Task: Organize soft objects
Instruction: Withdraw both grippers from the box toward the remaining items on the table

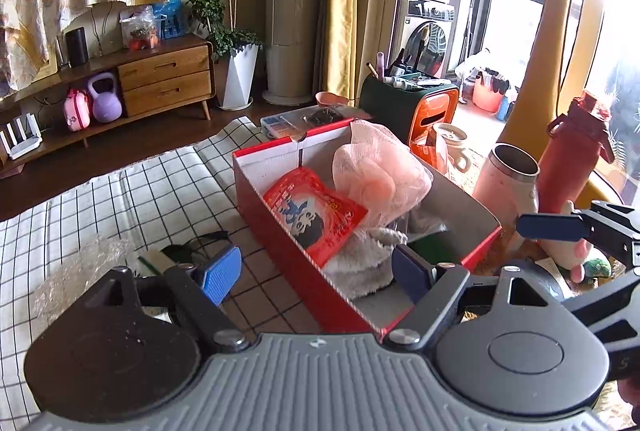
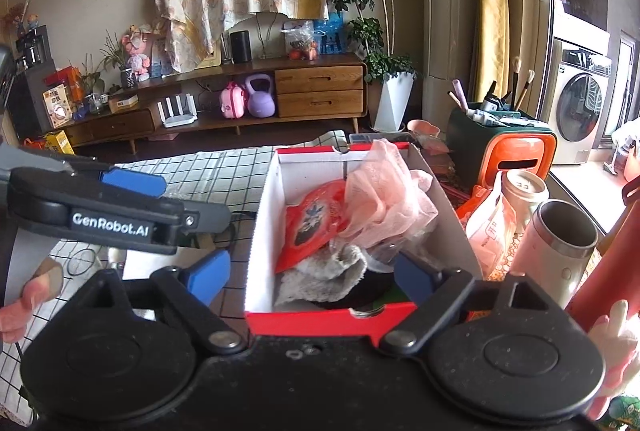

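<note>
A red cardboard box (image 1: 276, 227) with white inner walls (image 2: 264, 231) stands on the checked cloth. It holds a pink mesh bath puff (image 1: 380, 175) (image 2: 384, 195), a red printed packet (image 1: 316, 215) (image 2: 312, 227) and a grey fluffy cloth (image 1: 360, 259) (image 2: 324, 275). My left gripper (image 1: 316, 271) is open at the box's near left wall, nothing between its blue pads. My right gripper (image 2: 312, 275) is open over the box's near end, also with nothing in it. One blue finger (image 1: 548, 227) of the right gripper shows at the right of the left wrist view. The left gripper's finger (image 2: 134, 181) shows at the left of the right wrist view.
Right of the box stand a steel-rimmed cup (image 1: 508, 175), a red bottle (image 1: 572, 159), a pink plush toy (image 1: 576, 251) and an orange bin (image 2: 516, 159). Bubble wrap (image 1: 76, 271) lies on the checked cloth (image 1: 120, 199) to the left. A hand (image 2: 20, 307) holds the left gripper.
</note>
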